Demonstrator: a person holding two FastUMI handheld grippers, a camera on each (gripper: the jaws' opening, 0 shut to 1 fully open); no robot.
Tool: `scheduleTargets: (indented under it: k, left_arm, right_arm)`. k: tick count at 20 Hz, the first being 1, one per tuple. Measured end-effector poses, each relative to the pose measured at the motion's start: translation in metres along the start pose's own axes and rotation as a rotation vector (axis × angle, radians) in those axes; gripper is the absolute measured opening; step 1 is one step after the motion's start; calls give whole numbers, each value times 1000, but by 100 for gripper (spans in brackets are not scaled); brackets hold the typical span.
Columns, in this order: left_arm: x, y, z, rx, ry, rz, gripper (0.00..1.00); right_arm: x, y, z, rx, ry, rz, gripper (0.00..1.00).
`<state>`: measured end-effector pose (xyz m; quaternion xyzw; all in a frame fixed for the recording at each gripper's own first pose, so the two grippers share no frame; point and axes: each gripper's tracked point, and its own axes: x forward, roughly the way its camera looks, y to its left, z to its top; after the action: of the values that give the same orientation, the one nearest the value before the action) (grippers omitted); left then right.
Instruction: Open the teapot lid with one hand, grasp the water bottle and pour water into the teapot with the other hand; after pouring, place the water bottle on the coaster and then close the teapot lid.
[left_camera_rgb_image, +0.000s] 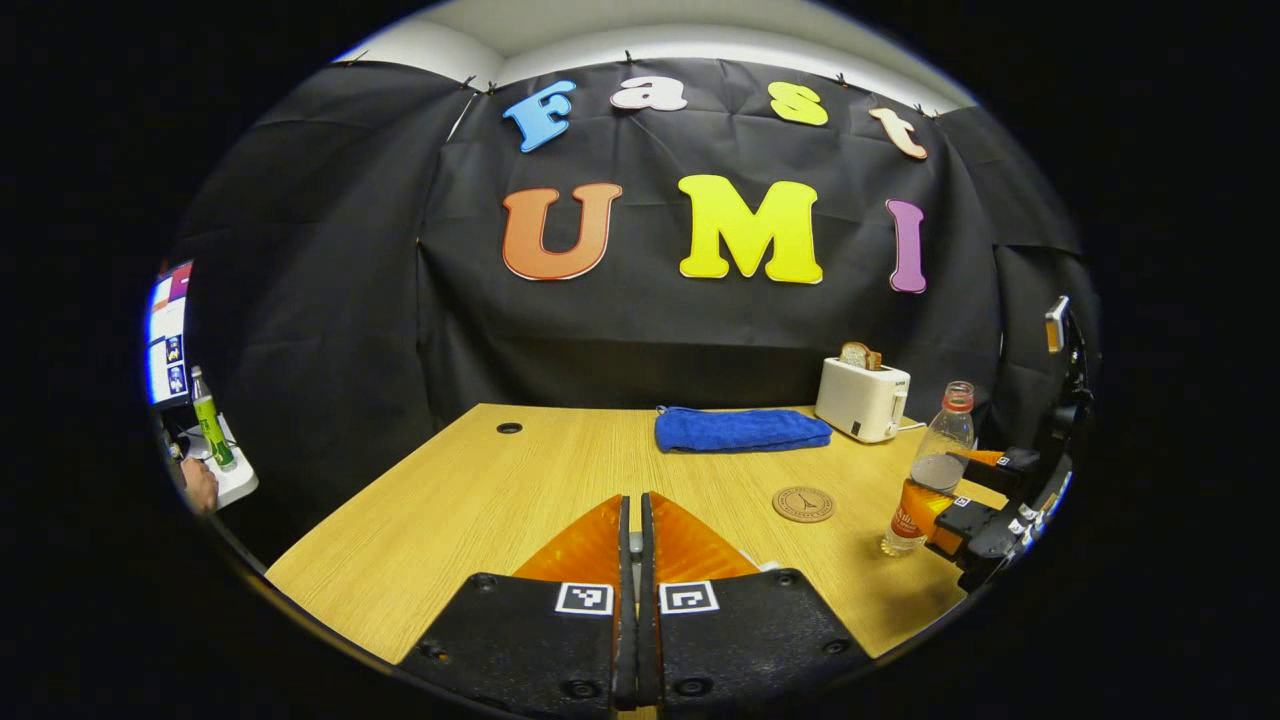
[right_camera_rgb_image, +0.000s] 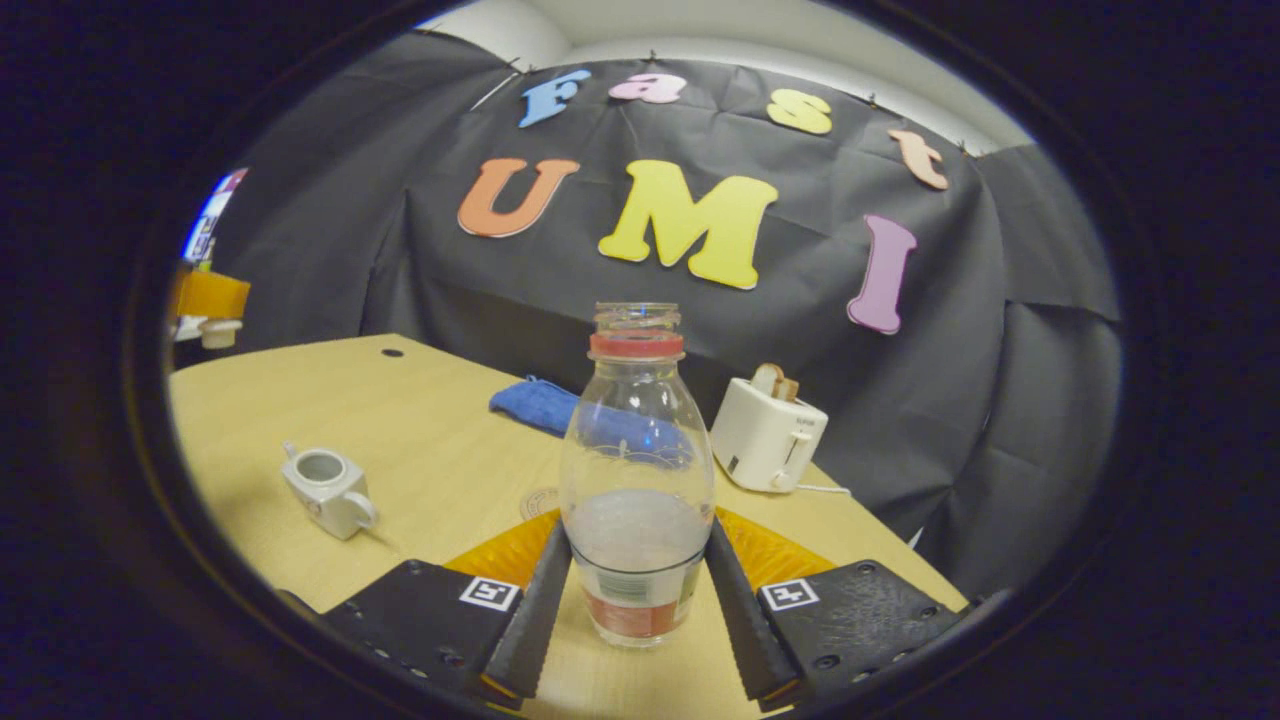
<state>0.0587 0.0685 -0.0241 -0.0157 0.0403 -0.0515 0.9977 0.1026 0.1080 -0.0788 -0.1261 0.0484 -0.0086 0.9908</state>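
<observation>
One water bottle (right_camera_rgb_image: 637, 470) stands gripped between the right gripper's (right_camera_rgb_image: 637, 600) jaws; left gripper's (left_camera_rgb_image: 636, 560) jaws are closed, empty.

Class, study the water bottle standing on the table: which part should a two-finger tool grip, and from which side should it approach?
Grip the water bottle on its straight lower body, coming in level from the side. It stands upright, so the right tool straddles it there, one finger on each flank; above, the shoulder tapers to a narrow open neck, which would probably give a less steady hold for pouring.

Coaster (right_camera_rgb_image: 541, 501) mostly hidden behind the bottle (right_camera_rgb_image: 636, 470); towel (right_camera_rgb_image: 560, 408) blurred through its glass; label unreadable.
</observation>
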Motion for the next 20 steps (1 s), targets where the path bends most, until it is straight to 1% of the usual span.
scheduleTargets:
  k: [3, 5, 9, 10, 14, 15, 16, 20]
  left_arm:
    - [-7, 8, 4, 1, -6, -7, 3]
    - [-10, 16, 7, 7, -9, -1, 3]
    - [-14, 29, 7, -2, -5, 8, 3]
    - [-16, 31, 7, -1, -1, 7, 3]
    - [-21, 34, 11, -13, -11, -10, 3]
    - [-22, 36, 11, -13, -11, -10, 3]
    - [-22, 37, 11, -10, -10, -8, 3]
    - [-23, 48, 9, -2, -2, 12, 3]
  right_arm:
    - [5, 6, 4, -142, 20, -29, 72]
    - [8, 11, 7, -233, 25, -45, 74]
    - [11, 19, 12, -400, 31, -97, 73]
    - [12, 24, 14, -450, 31, -102, 74]
    - [19, 37, 12, -636, 45, -101, 75]
    - [20, 39, 11, -685, 50, -99, 73]
    - [22, 44, 13, -737, 46, -99, 75]
    - [25, 61, 18, -944, 1, -104, 75]
